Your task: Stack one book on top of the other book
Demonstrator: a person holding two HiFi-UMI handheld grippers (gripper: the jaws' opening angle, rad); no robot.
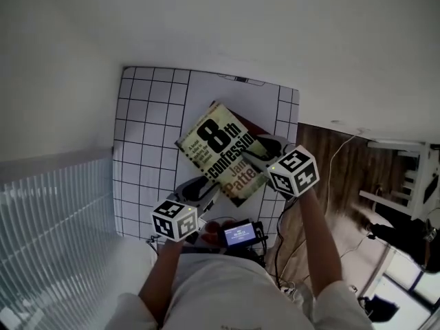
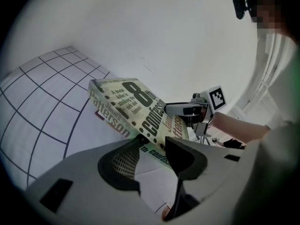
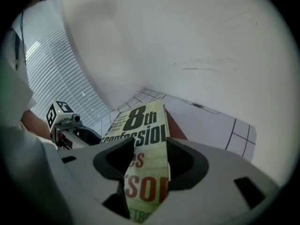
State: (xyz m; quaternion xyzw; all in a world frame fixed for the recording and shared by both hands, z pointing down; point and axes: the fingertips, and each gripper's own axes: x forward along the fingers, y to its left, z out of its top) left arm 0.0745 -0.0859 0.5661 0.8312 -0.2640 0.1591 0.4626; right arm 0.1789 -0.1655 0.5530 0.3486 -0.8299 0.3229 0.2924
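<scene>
A pale book printed "8th Confession" (image 1: 218, 144) is held tilted above a red book (image 1: 252, 125) that lies on the white gridded table (image 1: 141, 136). My left gripper (image 1: 208, 186) is shut on the pale book's near left corner, and my right gripper (image 1: 256, 154) is shut on its right edge. In the left gripper view the pale book (image 2: 126, 100) runs in between the jaws of the left gripper (image 2: 153, 146), with a sliver of the red book (image 2: 100, 116) under it. In the right gripper view the pale book (image 3: 140, 125) fills the gap of the right gripper (image 3: 149, 156), and the red book (image 3: 176, 125) peeks out beside it.
A small device with a lit screen (image 1: 239, 235) hangs at the person's chest. Right of the table lies a wooden floor (image 1: 337, 163) with cables. White blinds (image 1: 41, 218) run along the left, and a white wall stands behind the table.
</scene>
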